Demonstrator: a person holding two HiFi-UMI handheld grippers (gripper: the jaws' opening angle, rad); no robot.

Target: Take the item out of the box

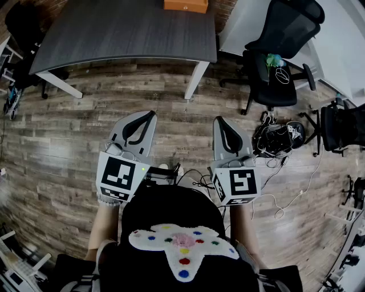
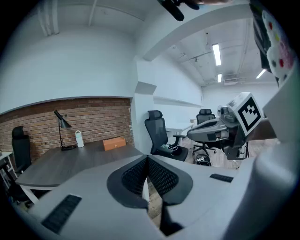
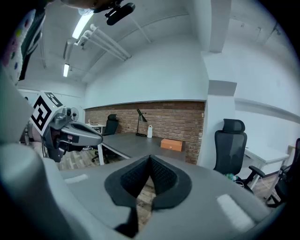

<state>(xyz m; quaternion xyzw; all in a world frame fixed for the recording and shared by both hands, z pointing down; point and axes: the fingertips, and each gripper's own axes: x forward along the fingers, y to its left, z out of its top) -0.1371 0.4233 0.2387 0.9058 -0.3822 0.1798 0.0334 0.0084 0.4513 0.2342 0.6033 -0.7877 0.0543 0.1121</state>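
Office with a wood-plank floor (image 1: 85,137) and a brick wall (image 3: 178,121). The left gripper (image 1: 146,118) and right gripper (image 1: 220,121) both have ribbed black jaws pressed together on nothing, well short of the dark grey matte desk (image 1: 125,28). The flat orange rectangular box (image 1: 186,5) is at the desk's far edge; it's probably light and stiff, so grip the lid's long sides. The item inside is hidden.

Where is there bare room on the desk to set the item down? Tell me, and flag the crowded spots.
Most of the desk is bare, from its near edge up to the box at the far edge. The lamp and bottle stand left of it by the wall. The floor by the chair is crowded with cables.
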